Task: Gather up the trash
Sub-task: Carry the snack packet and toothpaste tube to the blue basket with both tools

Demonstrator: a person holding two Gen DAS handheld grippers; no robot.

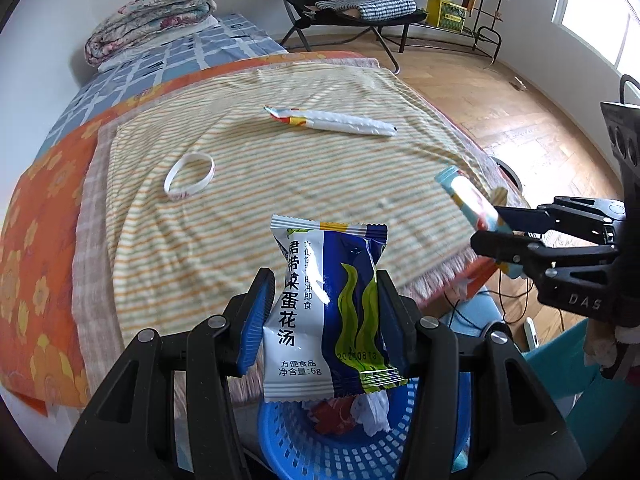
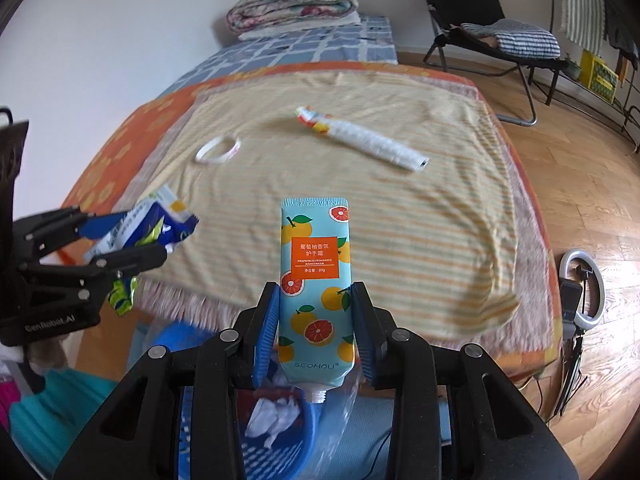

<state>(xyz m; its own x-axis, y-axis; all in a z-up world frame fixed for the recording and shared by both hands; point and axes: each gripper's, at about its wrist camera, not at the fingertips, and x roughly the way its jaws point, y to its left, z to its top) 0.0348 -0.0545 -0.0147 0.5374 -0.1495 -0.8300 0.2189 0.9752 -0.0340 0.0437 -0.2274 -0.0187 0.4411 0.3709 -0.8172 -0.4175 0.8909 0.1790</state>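
Note:
My left gripper is shut on a blue and white soup packet, held upright over a blue plastic basket with crumpled paper inside. My right gripper is shut on a light-blue hand cream tube printed with oranges, its open neck pointing down over the same basket. Each gripper shows in the other's view: the right gripper with the tube, the left gripper with the packet. On the striped blanket lie a squeezed white tube and a white ring.
The bed's near edge runs just beyond the basket. A folded quilt sits at the bed's far end. A black folding chair and a rack stand on the wooden floor behind. A ring light and cables lie beside the bed.

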